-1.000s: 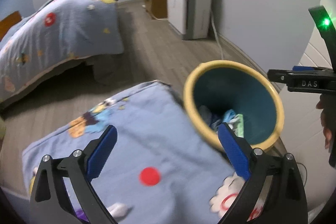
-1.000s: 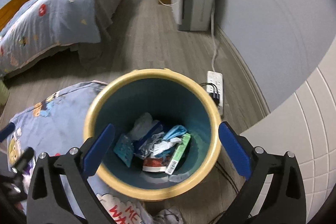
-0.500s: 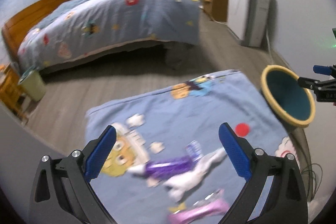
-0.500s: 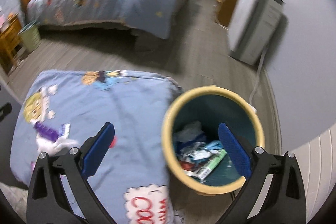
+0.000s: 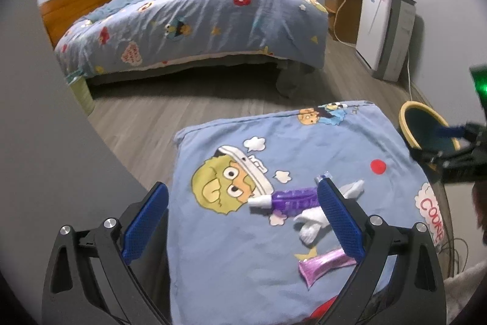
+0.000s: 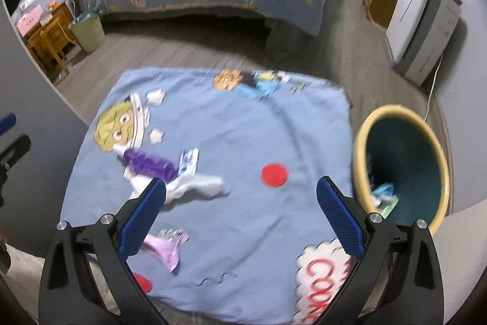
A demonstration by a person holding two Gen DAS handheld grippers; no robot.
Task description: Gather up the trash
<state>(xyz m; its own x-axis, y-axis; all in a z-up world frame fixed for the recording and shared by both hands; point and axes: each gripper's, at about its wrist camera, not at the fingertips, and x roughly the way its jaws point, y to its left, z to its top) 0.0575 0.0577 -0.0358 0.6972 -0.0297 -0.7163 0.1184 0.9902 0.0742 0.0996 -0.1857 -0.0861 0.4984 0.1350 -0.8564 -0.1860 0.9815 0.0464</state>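
A purple wrapper [image 5: 292, 198] [image 6: 150, 163], a crumpled white tissue [image 5: 316, 217] [image 6: 197, 185], a small blue-white packet [image 6: 188, 160] and a pink foil wrapper [image 5: 322, 264] [image 6: 166, 245] lie on a blue cartoon-print blanket [image 5: 243, 249] [image 6: 243, 127]. A yellow-rimmed teal bin [image 6: 401, 166] [image 5: 411, 121] with trash in it stands at the blanket's right edge. My left gripper [image 5: 243, 218] is open above the blanket, left of the wrappers. My right gripper [image 6: 240, 212] is open above the blanket's near side.
A bed [image 5: 194, 23] with a matching blue cover stands across the wood floor. A white air purifier [image 5: 383, 35] and a wooden cabinet [image 5: 341, 11] stand by the right wall. A green bin [image 6: 88, 31] and a wooden nightstand [image 6: 45, 35] are at the far left.
Both grippers have swung left from the bin to over the blanket. The wrappers and tissue now lie in front of them. Both stay open and empty.
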